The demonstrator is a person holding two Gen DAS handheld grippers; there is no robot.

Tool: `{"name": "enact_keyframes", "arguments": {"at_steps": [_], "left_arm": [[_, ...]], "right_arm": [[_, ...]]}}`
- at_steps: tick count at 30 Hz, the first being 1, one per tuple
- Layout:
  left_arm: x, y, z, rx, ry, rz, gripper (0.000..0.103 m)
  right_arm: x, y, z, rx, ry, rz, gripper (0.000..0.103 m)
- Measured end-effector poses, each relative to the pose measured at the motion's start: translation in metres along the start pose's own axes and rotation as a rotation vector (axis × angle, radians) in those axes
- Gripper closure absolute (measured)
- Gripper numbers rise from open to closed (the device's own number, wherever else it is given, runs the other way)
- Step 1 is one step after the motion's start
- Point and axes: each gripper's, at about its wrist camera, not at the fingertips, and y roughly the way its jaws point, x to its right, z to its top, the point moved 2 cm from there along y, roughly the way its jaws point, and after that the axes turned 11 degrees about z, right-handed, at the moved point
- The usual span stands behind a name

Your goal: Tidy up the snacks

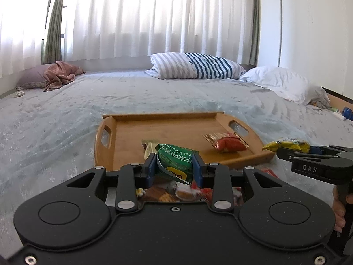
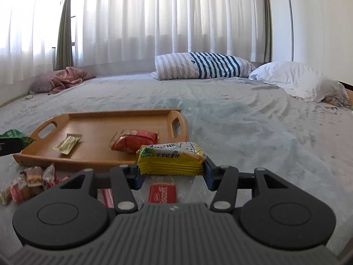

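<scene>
A wooden tray (image 1: 123, 132) (image 2: 92, 123) lies on the bed ahead of both grippers. In it are a red snack packet (image 1: 229, 143) (image 2: 134, 142) and a small gold-green sachet (image 2: 67, 143). My left gripper (image 1: 174, 165) is shut on a green wasabi-pea packet (image 1: 176, 161) (image 2: 13, 134), held just before the tray's near edge. My right gripper (image 2: 172, 170) is shut on a yellow snack packet (image 2: 172, 156) (image 1: 286, 144), at the tray's near right corner. Loose snacks (image 2: 28, 183) (image 1: 181, 193) lie on the bedspread below the grippers.
A red flat packet (image 2: 162, 193) lies under the right gripper. A striped pillow (image 1: 196, 66), a white pillow (image 1: 280, 81) and a pink cloth (image 1: 61, 74) sit at the far side of the bed, below sheer curtains. A person's hand (image 1: 339, 212) grips the right tool.
</scene>
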Motion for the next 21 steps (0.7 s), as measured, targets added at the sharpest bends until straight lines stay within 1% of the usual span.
{"name": "enact_keyframes", "arguments": {"at_steps": [10, 16, 21], "left_arm": [[-0.022, 0.038, 0.032, -0.007, -0.059, 0.003, 0.071], [-0.035, 0.070, 0.054, -0.014, -0.097, 0.013, 0.071], [-0.039, 0.100, 0.067, -0.027, -0.110, 0.001, 0.071]], "right_arm": [[0.002, 0.029, 0.032, 0.010, 0.013, 0.050, 0.048], [0.004, 0.060, 0.051, -0.019, 0.025, 0.084, 0.048], [0.007, 0.091, 0.068, -0.063, 0.025, 0.117, 0.048]]}}
